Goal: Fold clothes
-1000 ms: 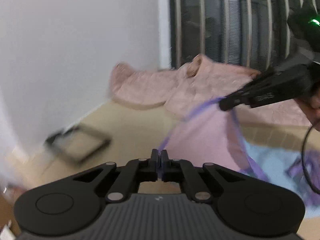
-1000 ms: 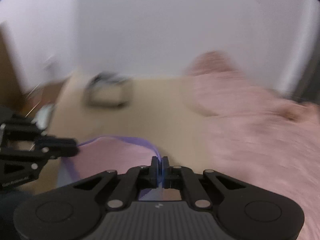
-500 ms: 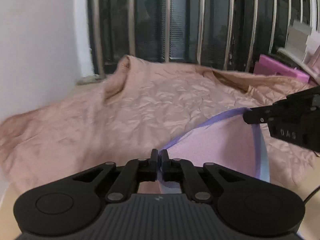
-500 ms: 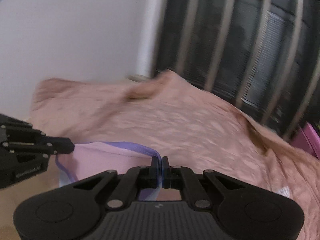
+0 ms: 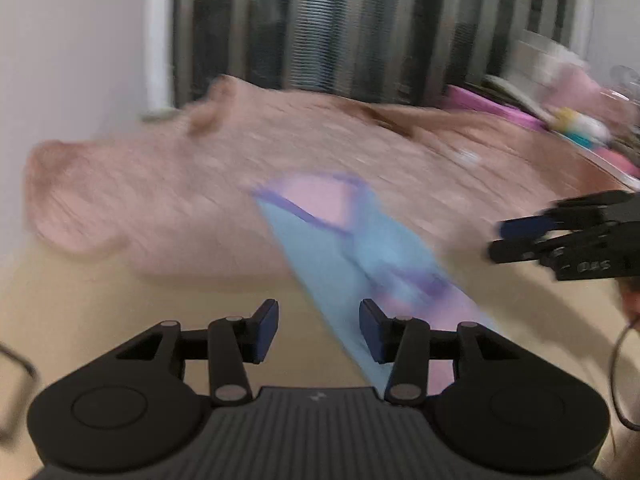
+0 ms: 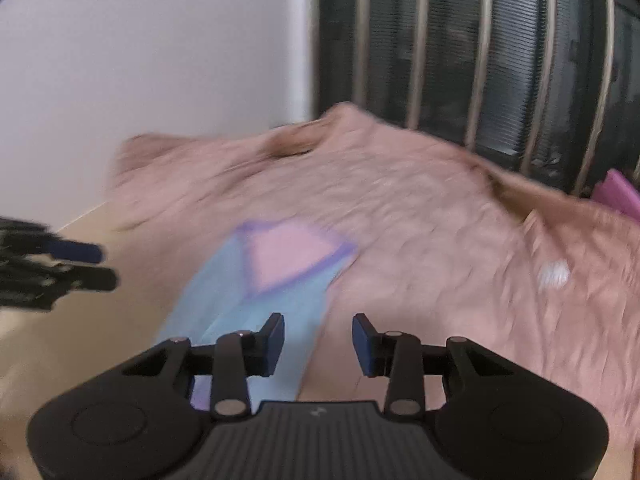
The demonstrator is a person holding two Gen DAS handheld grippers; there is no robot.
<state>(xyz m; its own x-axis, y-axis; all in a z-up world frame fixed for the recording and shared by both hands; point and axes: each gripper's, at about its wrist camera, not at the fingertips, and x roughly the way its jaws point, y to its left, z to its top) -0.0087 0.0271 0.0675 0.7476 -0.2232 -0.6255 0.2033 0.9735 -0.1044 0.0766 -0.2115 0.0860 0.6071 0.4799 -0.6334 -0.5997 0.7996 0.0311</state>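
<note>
The small garment (image 5: 352, 248) lies on the tan tabletop (image 5: 120, 300), its far end overlapping the near edge of the big pink crumpled cloth (image 5: 160, 200) spread behind it. It is light blue, with a pink panel edged in purple trim at the far end and more purple and pink showing nearer me; motion blur hides any finer detail. In the right wrist view the same garment (image 6: 260, 292) runs as a long blue strip from the pink triangle down toward my fingers.

My left gripper (image 5: 318, 330) hangs just short of the garment's near end, fingers spread wide and holding nothing; the blue strip passes beside its right finger. My right gripper (image 6: 318, 344) is likewise spread and empty, with the strip running under its left finger. Each gripper shows at the edge of the other's view, apart from the fabric.

Behind the cloth stand a white wall (image 6: 160, 60) and a dark barred window (image 6: 480, 60). I see no container in either view.
</note>
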